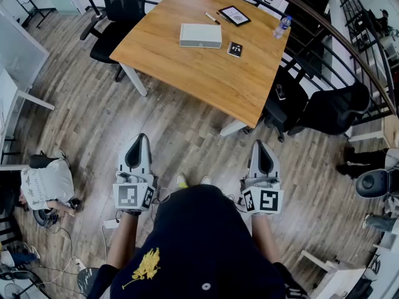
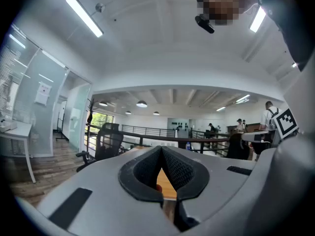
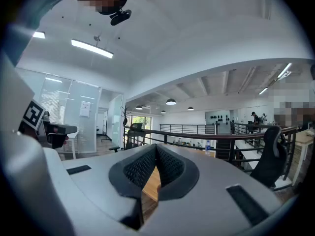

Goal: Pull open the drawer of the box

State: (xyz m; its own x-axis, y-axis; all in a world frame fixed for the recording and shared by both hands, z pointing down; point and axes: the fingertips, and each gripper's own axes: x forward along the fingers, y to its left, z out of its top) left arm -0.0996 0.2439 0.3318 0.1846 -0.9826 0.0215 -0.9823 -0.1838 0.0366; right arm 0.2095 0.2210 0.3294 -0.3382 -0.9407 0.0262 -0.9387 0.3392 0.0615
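- The box, white and flat, lay on the table toward its far edge, roughly midway between the left and right edges. Bare wood stretched from its near side to the table's near corner.
- A tablet and a pen lay beyond the box by the far edge. A small black card sat just beside the box's right end, and a bottle stood at the right edge.
- The left gripper and the right gripper were held level over the wooden floor, one on each side of the person's body, both well short of the table.
- The left gripper's jaws were closed tip to tip with nothing between them; the right gripper's jaws were likewise closed and empty.
- Open floor lay between the grippers and the table's near edges.
- A black chair stood at the table's far left corner. Further chairs crowded its right edge, with a curved railing behind them.
- A seated person was on the floor well off to the left.
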